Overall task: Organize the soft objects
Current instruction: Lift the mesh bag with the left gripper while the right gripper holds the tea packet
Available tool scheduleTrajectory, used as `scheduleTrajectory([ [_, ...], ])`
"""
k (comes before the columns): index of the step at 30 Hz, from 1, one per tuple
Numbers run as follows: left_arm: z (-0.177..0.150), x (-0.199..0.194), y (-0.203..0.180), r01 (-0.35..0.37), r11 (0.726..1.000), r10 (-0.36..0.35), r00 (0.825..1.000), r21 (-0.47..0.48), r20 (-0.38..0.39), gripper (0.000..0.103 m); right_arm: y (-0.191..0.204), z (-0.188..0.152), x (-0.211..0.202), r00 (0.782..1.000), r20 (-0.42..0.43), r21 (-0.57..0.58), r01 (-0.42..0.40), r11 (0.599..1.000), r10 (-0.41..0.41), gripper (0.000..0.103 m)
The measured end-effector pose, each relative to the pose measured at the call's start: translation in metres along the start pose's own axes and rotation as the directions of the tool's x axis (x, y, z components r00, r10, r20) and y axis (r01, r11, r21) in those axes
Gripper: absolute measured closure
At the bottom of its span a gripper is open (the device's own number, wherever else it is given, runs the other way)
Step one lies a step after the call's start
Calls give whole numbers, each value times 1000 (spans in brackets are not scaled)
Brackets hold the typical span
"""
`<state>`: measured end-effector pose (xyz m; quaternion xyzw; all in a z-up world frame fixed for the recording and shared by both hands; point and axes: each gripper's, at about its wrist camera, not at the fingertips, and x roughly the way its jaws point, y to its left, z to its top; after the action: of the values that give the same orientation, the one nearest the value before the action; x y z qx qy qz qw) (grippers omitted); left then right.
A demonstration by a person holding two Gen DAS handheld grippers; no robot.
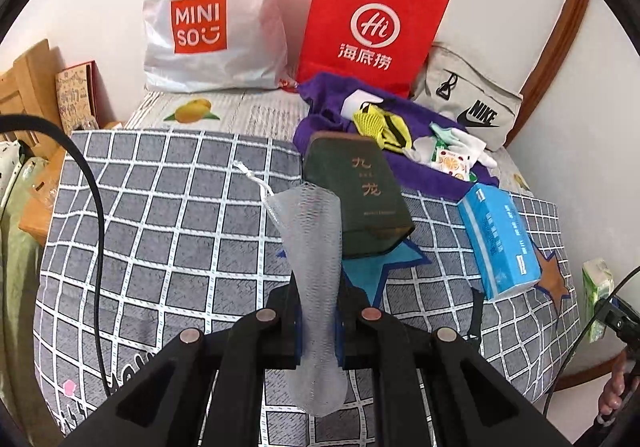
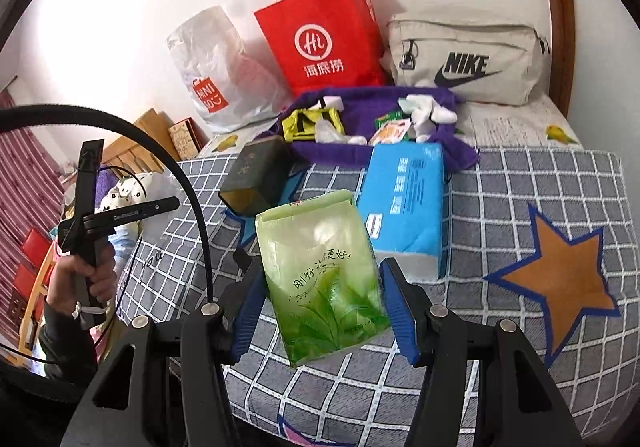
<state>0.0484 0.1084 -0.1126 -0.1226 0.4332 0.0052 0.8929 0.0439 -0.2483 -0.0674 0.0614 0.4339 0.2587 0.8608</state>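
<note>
My left gripper (image 1: pixel 319 321) is shut on a grey mesh pouch (image 1: pixel 314 243) with a white drawstring. The pouch stands up between the pads, lifted off the checked bedspread (image 1: pixel 160 215). My right gripper (image 2: pixel 324 311) is shut on a green tissue pack (image 2: pixel 324 279), its blue pads pressing both sides, held above the bedspread (image 2: pixel 520 187). That pack (image 1: pixel 598 291) also shows at the right edge of the left wrist view. A purple towel (image 2: pixel 360 107) farther back carries a yellow net (image 2: pixel 308 123), white gloves (image 2: pixel 424 109) and small packets.
A dark green box (image 1: pixel 360 199) and a blue tissue pack (image 1: pixel 500 243) lie just ahead on the bed. Against the wall stand a white Miniso bag (image 1: pixel 212 19), a red paper bag (image 1: pixel 368 27) and a grey Nike bag (image 1: pixel 468 103). A person's hand (image 2: pixel 94 279) grips the left handle.
</note>
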Motion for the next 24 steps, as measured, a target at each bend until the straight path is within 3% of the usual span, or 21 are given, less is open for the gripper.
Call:
scheduleTrajectory([
  [24, 10, -9, -26, 61, 997, -63, 997, 52, 44, 92, 2, 18, 2, 999, 41, -18, -14, 1000, 14, 47],
])
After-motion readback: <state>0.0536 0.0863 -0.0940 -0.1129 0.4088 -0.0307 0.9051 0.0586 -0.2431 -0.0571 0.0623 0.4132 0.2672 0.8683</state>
